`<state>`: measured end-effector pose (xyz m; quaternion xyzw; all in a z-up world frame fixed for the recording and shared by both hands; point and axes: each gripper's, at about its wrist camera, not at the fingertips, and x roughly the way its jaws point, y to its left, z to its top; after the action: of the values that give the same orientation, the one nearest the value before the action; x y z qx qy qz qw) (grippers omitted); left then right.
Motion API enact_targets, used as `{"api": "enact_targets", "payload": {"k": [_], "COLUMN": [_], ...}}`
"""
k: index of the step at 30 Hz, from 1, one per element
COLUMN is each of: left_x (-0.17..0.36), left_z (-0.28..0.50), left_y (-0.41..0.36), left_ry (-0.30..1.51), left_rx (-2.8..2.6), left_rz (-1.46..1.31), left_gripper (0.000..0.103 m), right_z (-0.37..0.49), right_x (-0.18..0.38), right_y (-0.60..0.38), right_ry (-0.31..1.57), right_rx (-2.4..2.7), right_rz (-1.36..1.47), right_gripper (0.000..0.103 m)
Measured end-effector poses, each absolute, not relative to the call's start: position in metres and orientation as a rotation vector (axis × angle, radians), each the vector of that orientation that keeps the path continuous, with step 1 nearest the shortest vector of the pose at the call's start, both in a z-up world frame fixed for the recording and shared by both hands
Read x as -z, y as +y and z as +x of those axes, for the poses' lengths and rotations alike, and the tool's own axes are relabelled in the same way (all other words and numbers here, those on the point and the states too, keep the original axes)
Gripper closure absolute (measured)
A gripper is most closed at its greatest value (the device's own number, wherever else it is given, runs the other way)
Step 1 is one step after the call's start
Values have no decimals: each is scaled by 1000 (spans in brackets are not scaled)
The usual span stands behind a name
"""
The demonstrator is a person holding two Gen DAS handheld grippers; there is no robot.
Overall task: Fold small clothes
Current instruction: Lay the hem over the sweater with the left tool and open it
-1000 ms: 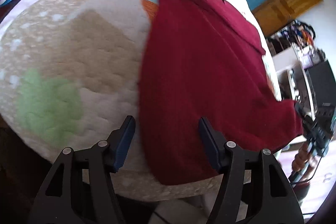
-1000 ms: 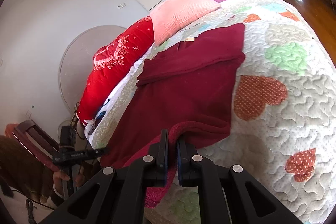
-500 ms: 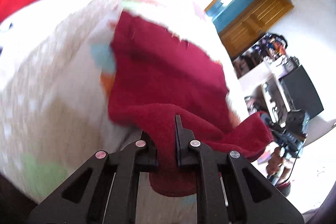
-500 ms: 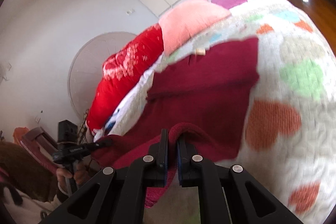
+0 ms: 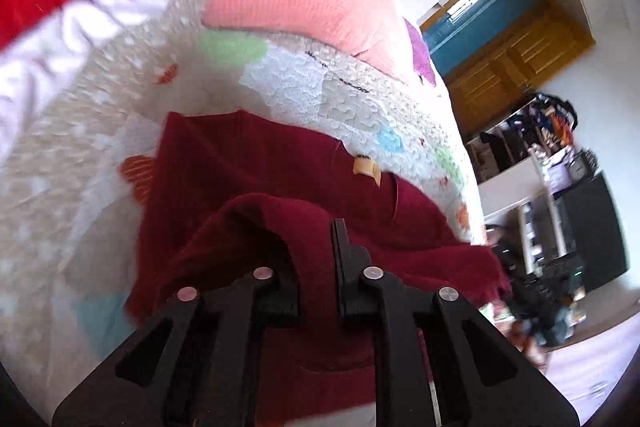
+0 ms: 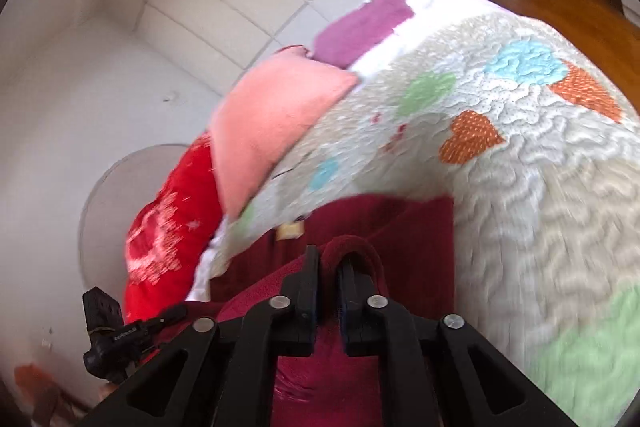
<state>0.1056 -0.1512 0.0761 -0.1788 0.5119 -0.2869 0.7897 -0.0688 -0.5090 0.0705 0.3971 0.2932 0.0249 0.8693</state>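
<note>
Tongs, left (image 5: 316, 267) and right (image 6: 328, 287), each clamped on a raised fold of the maroon garment (image 5: 256, 163) lying on the quilted bed (image 5: 360, 99).

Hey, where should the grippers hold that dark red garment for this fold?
At the hem corners, coming from the near edge, as now: left gripper and right gripper each pinch an edge of the red garment. Its collar tag lies at the far end.

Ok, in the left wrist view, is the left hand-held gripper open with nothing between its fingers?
No, the left hand-held gripper is shut on a raised fold of the dark red garment, which bunches up between its fingers.
</note>
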Motion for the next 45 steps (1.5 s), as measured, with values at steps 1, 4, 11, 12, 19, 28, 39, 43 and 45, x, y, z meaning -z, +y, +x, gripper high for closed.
{"api": "enact_targets", "payload": {"k": [1, 4, 11, 12, 19, 28, 39, 43, 45], "left_x": [-74, -85, -106, -102, -65, -26, -47, -51, -49], "left_z": [114, 122, 104, 103, 106, 142, 99, 55, 38], "left_y": [-151, -140, -105, -103, -113, -107, -71, -54, -54], "left_ry": [1116, 1079, 1003, 1007, 1054, 1153, 1121, 1072, 1084], "left_rx": [656, 724, 694, 679, 592, 461, 546, 593, 644], "left_rz": [-423, -450, -384, -364, -282, -327, -318, -318, -323], "left_gripper": [68, 19, 17, 17, 17, 65, 48, 36, 36], "right_z": [-59, -59, -77, -74, -23, -3, -72, -120, -139], "right_x": [-67, -75, -89, -87, -62, -47, -64, -64, -61], "right_y": [-512, -525, -498, -492, -482, -479, -479, -464, -454], "right_ry": [640, 598, 628, 643, 748, 806, 750, 760, 767], "right_rx": [-33, 81, 18, 20, 93, 184, 106, 42, 9], "right_rz": [807, 732, 515, 484, 424, 306, 417, 413, 412], "right_gripper": [71, 59, 57, 57, 57, 93, 60, 57, 57]}}
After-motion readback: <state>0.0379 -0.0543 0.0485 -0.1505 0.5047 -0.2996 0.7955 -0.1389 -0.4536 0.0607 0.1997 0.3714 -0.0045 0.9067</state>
